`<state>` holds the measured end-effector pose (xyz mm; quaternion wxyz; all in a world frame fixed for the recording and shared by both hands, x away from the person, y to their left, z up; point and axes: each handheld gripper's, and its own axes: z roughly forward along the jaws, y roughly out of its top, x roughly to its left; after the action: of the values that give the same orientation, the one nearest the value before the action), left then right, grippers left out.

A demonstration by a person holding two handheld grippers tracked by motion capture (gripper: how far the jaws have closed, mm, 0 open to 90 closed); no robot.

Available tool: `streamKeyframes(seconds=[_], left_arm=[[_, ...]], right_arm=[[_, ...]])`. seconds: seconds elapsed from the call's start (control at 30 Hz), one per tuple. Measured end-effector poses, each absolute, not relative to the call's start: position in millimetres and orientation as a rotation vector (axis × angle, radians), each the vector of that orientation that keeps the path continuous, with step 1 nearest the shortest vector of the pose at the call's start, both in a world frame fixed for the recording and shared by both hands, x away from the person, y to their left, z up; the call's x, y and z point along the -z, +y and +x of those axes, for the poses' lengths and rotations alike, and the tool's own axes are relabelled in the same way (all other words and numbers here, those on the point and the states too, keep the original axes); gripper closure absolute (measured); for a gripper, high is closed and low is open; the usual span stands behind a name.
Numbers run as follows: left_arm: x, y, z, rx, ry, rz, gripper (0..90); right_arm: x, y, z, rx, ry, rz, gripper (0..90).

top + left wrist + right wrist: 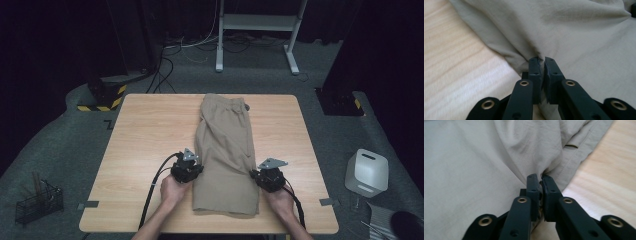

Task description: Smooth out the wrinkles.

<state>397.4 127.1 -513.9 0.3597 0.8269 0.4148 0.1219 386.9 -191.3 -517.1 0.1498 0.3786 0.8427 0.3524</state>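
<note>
We see a pair of khaki shorts [226, 150] lying folded lengthwise down the middle of the wooden table [145, 140], its long axis running straight away from us, with the waistband at the far end and the hem at the near edge. The left gripper [188, 170] sits at the shorts' left edge and the right gripper [270, 178] at their right edge, both near the hem end and roughly level with each other, so neither hand is clearer placed than the other.

In the left gripper view, our left gripper [541, 60] has its jaws pressed almost together, with a pinch of the fabric's side fold bunching between the tips. In the right gripper view, the right gripper [539, 177] is likewise nearly closed, nipping the seamed edge of the cloth just where it meets the bare wood.

With both side edges gripped near the hem, we judge the likely next move is to carry that near end away along the long axis, towards the waistband.

We can read no brand, label or writing anywhere on the shorts or the table.
</note>
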Motion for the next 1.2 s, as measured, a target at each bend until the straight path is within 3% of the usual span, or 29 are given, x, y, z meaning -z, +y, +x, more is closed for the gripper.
streamKeyframes(seconds=[0.23, 0.43, 0.57, 0.63, 0.67, 0.7, 0.97, 1.03, 1.13, 1.2], left_arm=[[501, 132, 414, -0.377, 1.116, 2.025, 58.6], [503, 127, 430, -0.389, 1.14, 2.016, 55.9], [512, 124, 434, -0.394, 1.16, 2.062, 54.0], [514, 124, 433, -0.405, 1.161, 2.073, 53.0], [514, 123, 433, -0.419, 1.16, 2.084, 52.3], [514, 123, 433, -0.422, 1.158, 2.091, 52.1], [516, 123, 431, -0.406, 1.145, 2.099, 59.8], [515, 122, 430, -0.405, 1.148, 2.101, 59.8], [513, 124, 431, -0.406, 1.168, 2.1, 52.2], [507, 126, 433, -0.414, 1.171, 2.039, 48.3]], right_arm=[[498, -198, 404, -1.175, 2.314, 1.18, 67.1], [488, -192, 442, -1.225, 2.248, 1.283, 62.4], [507, -172, 466, -1.088, 2.307, 1.329, 61.3], [511, -170, 469, -1.069, 2.313, 1.333, 64.2], [515, -167, 470, -1.044, 2.321, 1.314, 80.2], [515, -166, 470, -1.037, 2.323, 1.286, 87.8], [505, -189, 477, -0.935, 2.226, 1.284, 89.4], [509, -195, 483, -0.912, 2.265, 1.315, 88.0], [507, -192, 476, -0.955, 2.229, 1.317, 69.3], [502, -188, 469, -0.995, 2.209, 1.287, 65.2]])
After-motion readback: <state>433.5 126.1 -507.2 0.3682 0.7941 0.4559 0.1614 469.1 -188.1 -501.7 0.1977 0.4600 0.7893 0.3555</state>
